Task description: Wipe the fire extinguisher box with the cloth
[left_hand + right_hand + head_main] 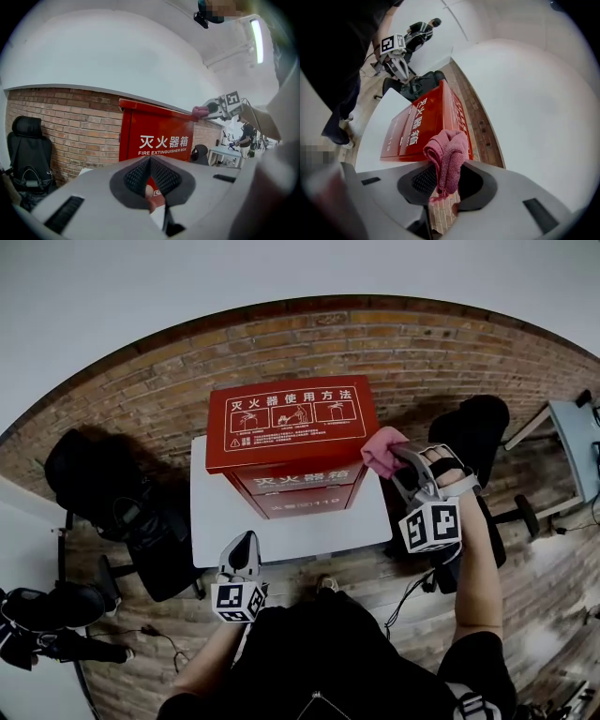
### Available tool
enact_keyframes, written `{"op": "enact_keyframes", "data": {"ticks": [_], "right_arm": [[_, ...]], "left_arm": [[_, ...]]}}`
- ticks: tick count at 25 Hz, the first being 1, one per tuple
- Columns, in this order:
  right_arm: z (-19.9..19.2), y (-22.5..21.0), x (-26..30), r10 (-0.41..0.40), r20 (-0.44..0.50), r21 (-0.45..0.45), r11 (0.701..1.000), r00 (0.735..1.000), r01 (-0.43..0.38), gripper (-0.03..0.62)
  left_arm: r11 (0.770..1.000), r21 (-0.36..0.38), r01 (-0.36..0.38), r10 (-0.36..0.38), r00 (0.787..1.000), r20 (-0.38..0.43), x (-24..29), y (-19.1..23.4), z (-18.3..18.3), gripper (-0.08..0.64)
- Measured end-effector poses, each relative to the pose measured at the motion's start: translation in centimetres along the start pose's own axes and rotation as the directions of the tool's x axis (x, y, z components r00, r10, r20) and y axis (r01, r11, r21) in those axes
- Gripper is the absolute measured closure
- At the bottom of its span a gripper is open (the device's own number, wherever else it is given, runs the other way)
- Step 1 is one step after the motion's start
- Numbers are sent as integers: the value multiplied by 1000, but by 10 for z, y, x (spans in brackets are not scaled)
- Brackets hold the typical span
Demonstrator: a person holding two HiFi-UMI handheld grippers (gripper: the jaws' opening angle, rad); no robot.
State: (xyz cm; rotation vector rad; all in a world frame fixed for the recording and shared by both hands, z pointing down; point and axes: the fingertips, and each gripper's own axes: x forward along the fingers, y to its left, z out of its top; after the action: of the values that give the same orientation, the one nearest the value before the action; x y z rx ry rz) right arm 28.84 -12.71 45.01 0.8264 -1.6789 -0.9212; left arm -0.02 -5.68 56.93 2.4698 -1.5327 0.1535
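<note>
The red fire extinguisher box (291,442) stands on a white table (225,521) against a brick wall. My right gripper (398,460) is shut on a pink cloth (382,451) and holds it at the top right corner of the box. In the right gripper view the cloth (447,154) bunches up out of the jaws (445,180), with the box (422,126) beyond it. My left gripper (242,554) hovers low at the table's front edge, shut with nothing in it. The left gripper view faces the box front (159,136), and the cloth (200,111) shows at the box's upper right corner.
A black office chair (112,502) stands left of the table and another (473,432) behind my right arm. The brick wall (375,343) runs close behind the box. A grey desk (577,442) is at the far right. A person (419,30) stands far off.
</note>
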Motion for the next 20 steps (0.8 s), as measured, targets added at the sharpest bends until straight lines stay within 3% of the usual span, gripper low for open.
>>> {"op": "enact_keyframes", "data": {"ticks": [4,7,9,11,16,20], "right_arm": [[2,-1,-6,-100,-31,112,988,994,103,483],[0,-6,-13,-198,-79,232,950,977,211,484],[0,-8,-20,-259,-123,344,894,958,286,485],[7,-3,-26,-277,-138,449,838,951,310,485],[34,13,-34,-274,-160,614,725,948,313,485],[67,29,-42,-283,-112,767,585,953,264,485]], "left_arm": [[1000,10,24,-24,1000,10,-12,18,13,541],[999,5,37,-37,999,21,-22,32,18,541],[999,2,47,-47,998,30,-30,41,20,541],[999,-2,54,-54,998,37,-38,50,20,541],[997,-12,76,-75,995,58,-56,66,23,541],[995,-16,96,-94,993,73,-68,75,26,541]]}}
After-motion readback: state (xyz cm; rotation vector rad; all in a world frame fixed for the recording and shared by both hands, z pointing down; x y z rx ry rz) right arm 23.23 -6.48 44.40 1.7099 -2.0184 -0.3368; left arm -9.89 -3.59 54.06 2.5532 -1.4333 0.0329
